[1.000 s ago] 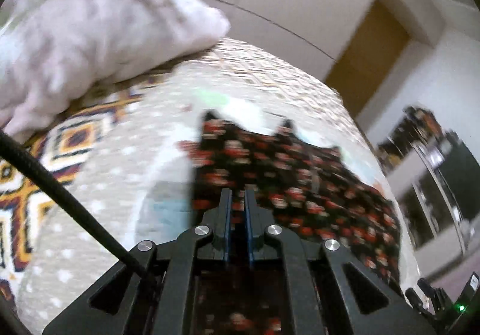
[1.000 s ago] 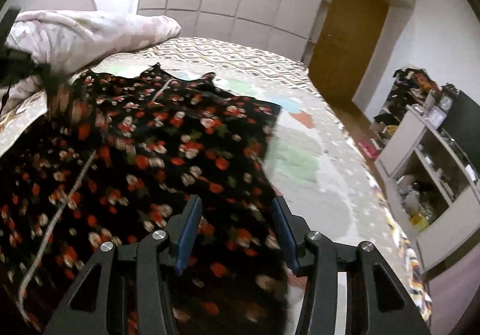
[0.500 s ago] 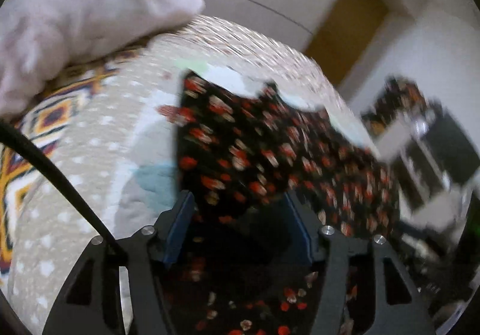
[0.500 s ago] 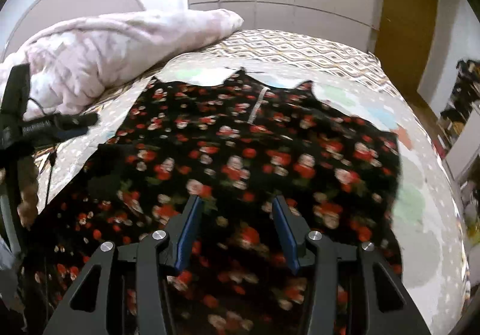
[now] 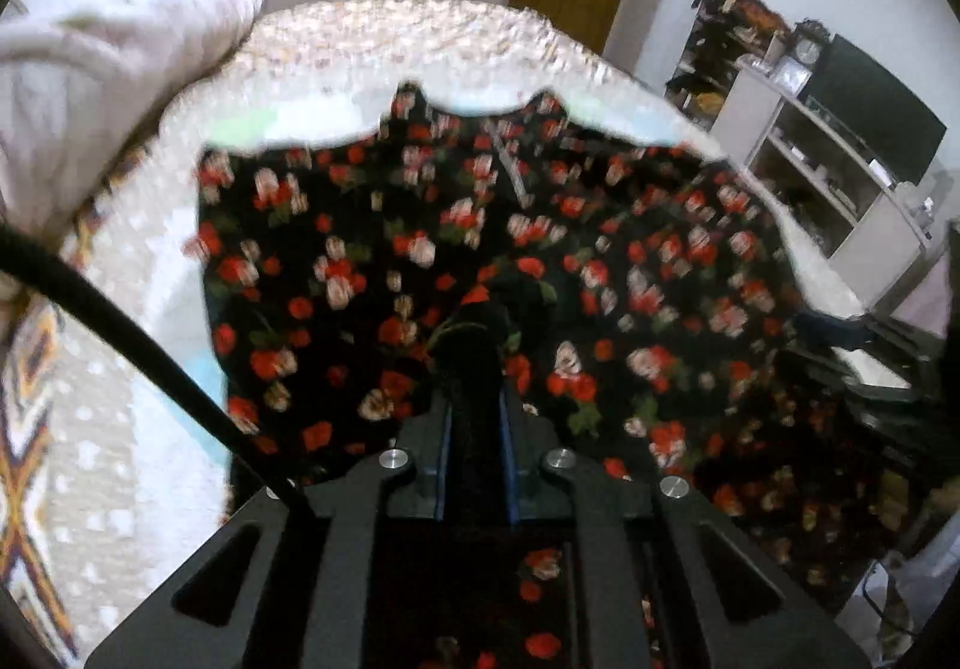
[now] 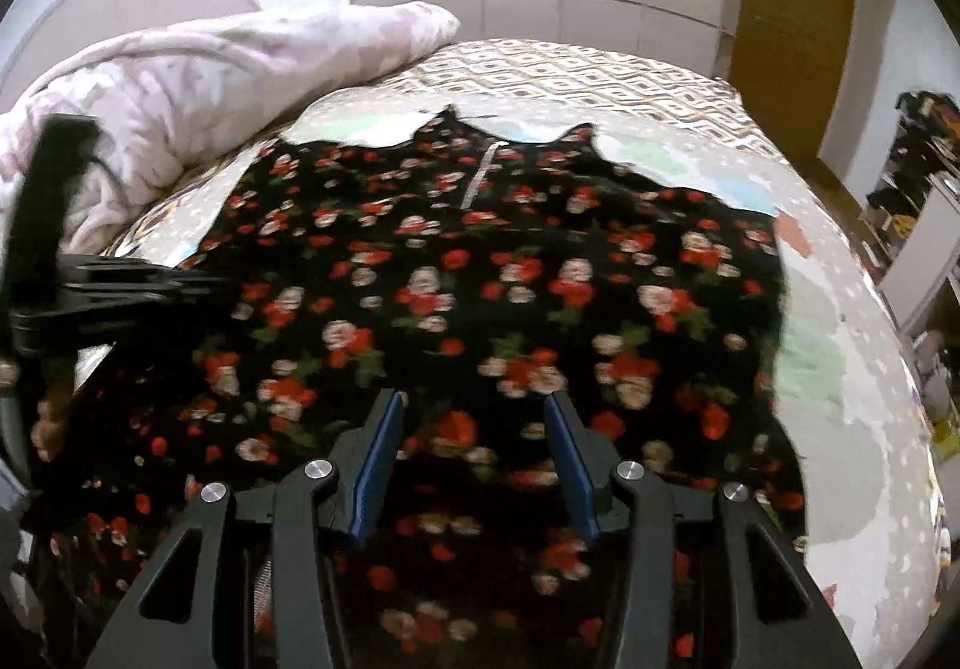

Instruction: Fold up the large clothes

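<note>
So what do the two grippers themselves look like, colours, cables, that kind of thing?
Both are matte black angular frames with silver bolt heads and cut-out slots. The left gripper and right gripper have blue-lined fingers. A black cable runs past the left one.

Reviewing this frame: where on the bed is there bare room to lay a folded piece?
Bare bedspread runs along the right edge of the floral dress, and a strip lies beyond its neckline toward the far patterned end. Crowded: the pink duvet fills the left side; the dress covers the middle, pinched by the left gripper.
</note>
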